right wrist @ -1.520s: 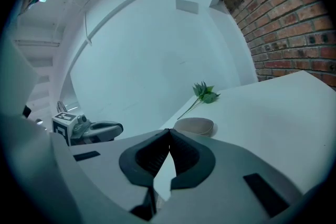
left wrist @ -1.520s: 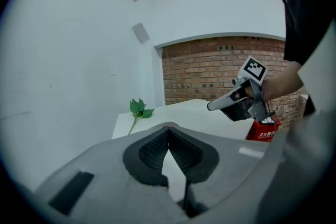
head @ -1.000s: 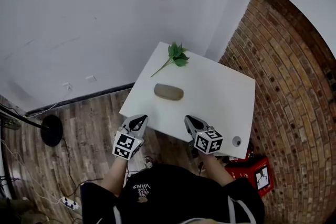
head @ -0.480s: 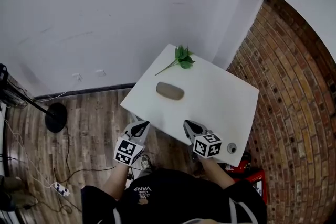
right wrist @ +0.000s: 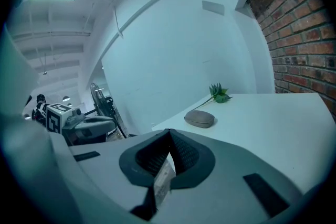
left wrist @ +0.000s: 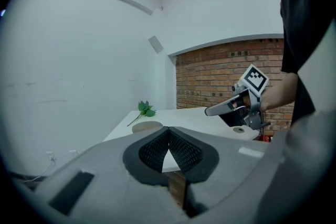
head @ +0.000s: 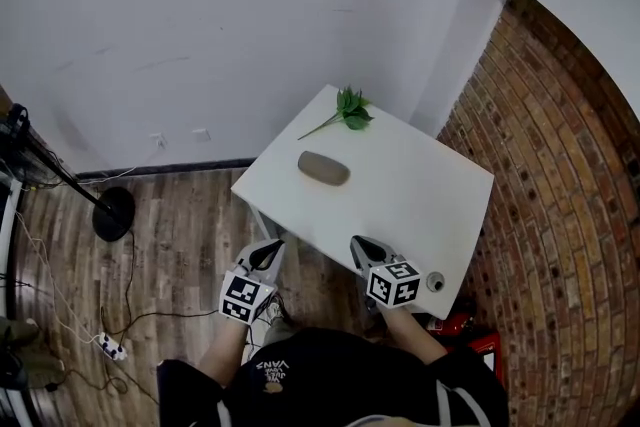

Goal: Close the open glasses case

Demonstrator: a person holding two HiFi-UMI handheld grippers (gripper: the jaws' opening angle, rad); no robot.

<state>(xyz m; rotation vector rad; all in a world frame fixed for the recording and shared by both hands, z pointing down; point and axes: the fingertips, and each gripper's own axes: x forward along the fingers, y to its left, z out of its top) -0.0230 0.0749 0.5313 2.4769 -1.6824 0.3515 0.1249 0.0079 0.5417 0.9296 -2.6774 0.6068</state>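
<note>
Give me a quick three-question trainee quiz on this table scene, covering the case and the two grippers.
1. True or false: the left gripper holds the case.
2. What lies on the table beyond the case, near the far corner? A) sprig B) mug C) pen
3. Fill in: the jaws of the right gripper are ____.
Key: 1 false; 2 A; 3 shut.

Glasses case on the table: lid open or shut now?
Shut, it seems: the glasses case lies flat on the white table as one rounded shell, with no raised lid in any view.
</note>
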